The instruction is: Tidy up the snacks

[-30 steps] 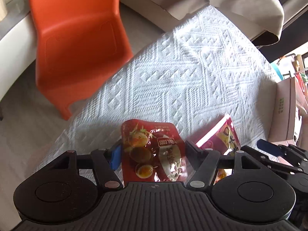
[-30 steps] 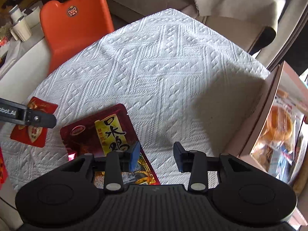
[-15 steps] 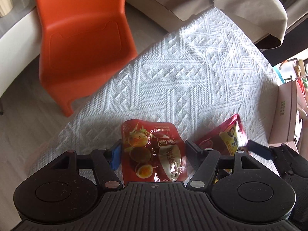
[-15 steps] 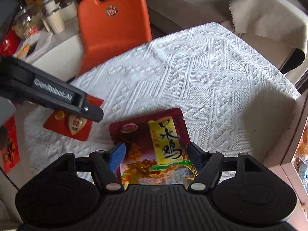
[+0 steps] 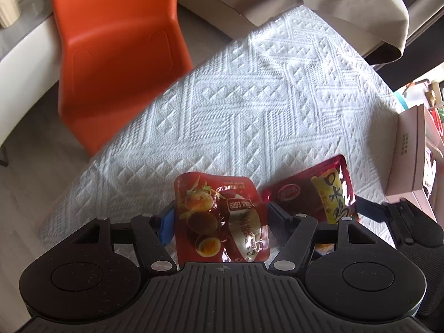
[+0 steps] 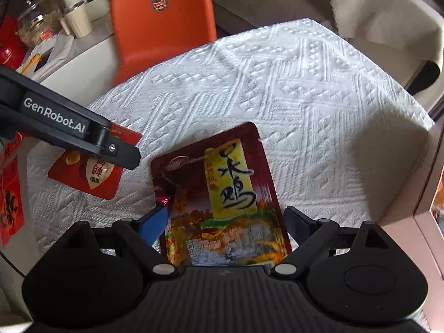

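Observation:
A red quail-egg packet (image 5: 222, 219) lies flat on the white textured tablecloth (image 5: 249, 111). My left gripper (image 5: 219, 216) points down over it, open, with one finger on each side of the packet. In the right wrist view this packet (image 6: 91, 177) shows partly under a left finger (image 6: 119, 152). A dark red chicken snack packet (image 6: 222, 194) with a yellow label lies to its right. My right gripper (image 6: 224, 219) straddles it with its jaws opening and the pads not pressing on it. The left wrist view shows that packet (image 5: 313, 194) too, with a right finger (image 5: 369, 208) beside it.
A pink cardboard box (image 6: 427, 194) holding snack packs stands at the table's right edge. An orange plastic chair (image 5: 116, 41) stands beyond the table's left corner. Cups and a jar (image 6: 75, 14) crowd a counter at the far left. A beige cloth (image 5: 347, 0) hangs behind the table.
My right gripper has swung left from bare cloth to over the chicken packet, and its jaws have spread from nearly shut to either side of it. The left gripper has stayed put.

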The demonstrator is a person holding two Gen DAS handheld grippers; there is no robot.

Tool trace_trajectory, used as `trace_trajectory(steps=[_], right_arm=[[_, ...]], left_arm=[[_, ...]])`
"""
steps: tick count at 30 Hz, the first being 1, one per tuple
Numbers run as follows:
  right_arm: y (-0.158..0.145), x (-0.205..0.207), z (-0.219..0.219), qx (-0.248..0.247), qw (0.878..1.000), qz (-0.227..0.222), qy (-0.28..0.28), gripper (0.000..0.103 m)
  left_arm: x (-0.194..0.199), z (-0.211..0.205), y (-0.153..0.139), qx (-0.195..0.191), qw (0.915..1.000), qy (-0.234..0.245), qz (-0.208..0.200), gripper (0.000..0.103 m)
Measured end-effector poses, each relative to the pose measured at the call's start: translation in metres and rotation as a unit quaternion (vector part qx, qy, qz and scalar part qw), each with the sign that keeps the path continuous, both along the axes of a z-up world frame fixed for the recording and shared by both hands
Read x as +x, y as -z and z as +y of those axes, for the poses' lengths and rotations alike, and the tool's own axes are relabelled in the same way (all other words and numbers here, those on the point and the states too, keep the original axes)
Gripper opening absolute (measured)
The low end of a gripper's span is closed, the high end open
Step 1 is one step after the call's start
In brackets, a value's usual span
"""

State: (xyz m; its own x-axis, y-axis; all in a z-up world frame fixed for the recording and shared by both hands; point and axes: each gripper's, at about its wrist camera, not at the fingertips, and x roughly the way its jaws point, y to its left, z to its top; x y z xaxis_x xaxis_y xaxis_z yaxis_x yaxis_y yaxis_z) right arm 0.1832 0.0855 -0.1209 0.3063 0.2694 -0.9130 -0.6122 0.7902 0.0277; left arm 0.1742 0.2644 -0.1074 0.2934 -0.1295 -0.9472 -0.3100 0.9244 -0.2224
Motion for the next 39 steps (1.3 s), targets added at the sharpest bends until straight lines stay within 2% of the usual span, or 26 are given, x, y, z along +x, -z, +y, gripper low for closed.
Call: trace_trajectory(steps=[4,5,7,8,11,16,18,19,22,25,28,30,32,34,35,39], right_arm=[[0.003,0.005,0.002,0.018,1.000,-0.003,-0.023,0.091],[0.001,0.005,0.000,0.019,1.000,-0.001,-0.023,0.083],[-0.005,-0.001,-0.011,0.017,1.000,-0.006,-0.017,0.075],[-0.007,-0.006,-0.021,0.018,1.000,-0.003,-0.010,0.068],[-0.010,-0.023,-0.062,0.020,1.000,0.010,0.020,0.061],[-0.021,-0.059,-0.156,0.031,0.997,0.045,0.061,0.058],[-0.022,-0.072,-0.192,0.030,0.995,0.062,0.072,0.062],[-0.022,-0.077,-0.207,0.023,0.994,0.062,0.082,0.070],[-0.020,-0.090,-0.244,0.007,0.993,0.047,0.112,0.084],[-0.019,-0.093,-0.269,0.009,0.990,0.045,0.136,0.085],[-0.014,-0.093,-0.286,0.039,0.982,0.064,0.172,0.087],[-0.013,-0.098,-0.293,0.064,0.976,0.056,0.201,0.088],[-0.012,-0.101,-0.295,0.082,0.972,0.044,0.218,0.094],[-0.009,-0.104,-0.291,0.087,0.972,0.032,0.217,0.101],[-0.007,-0.105,-0.286,0.079,0.976,0.031,0.202,0.103],[-0.001,-0.106,-0.251,-0.026,0.992,0.013,0.124,0.103]], left_arm=[[-0.012,-0.012,-0.011,0.022,0.9997,-0.007,-0.010,0.072],[-0.015,-0.017,-0.013,0.026,0.9996,-0.006,-0.010,0.072],[-0.026,-0.033,-0.013,0.027,0.9996,-0.001,-0.005,0.072],[-0.030,-0.043,-0.012,0.022,0.9997,0.003,-0.001,0.072],[-0.043,-0.081,-0.009,0.003,0.9998,0.020,0.005,0.072],[-0.058,-0.152,-0.005,-0.031,0.9980,0.054,0.009,0.072],[-0.062,-0.180,-0.003,-0.040,0.9965,0.072,0.011,0.072],[-0.064,-0.193,-0.001,-0.043,0.9957,0.081,0.011,0.072],[-0.073,-0.226,0.000,-0.045,0.9938,0.101,0.010,0.072],[-0.081,-0.247,0.000,-0.036,0.9930,0.112,0.012,0.072],[-0.086,-0.255,0.005,-0.032,0.9934,0.108,0.017,0.072],[-0.089,-0.255,0.007,-0.025,0.9942,0.103,0.019,0.072],[-0.092,-0.252,0.009,-0.018,0.9953,0.093,0.021,0.072],[-0.095,-0.247,0.008,-0.013,0.9961,0.084,0.022,0.072],[-0.097,-0.244,0.007,-0.011,0.9964,0.081,0.022,0.072],[-0.100,-0.240,0.007,-0.009,0.9972,0.071,0.021,0.072]])
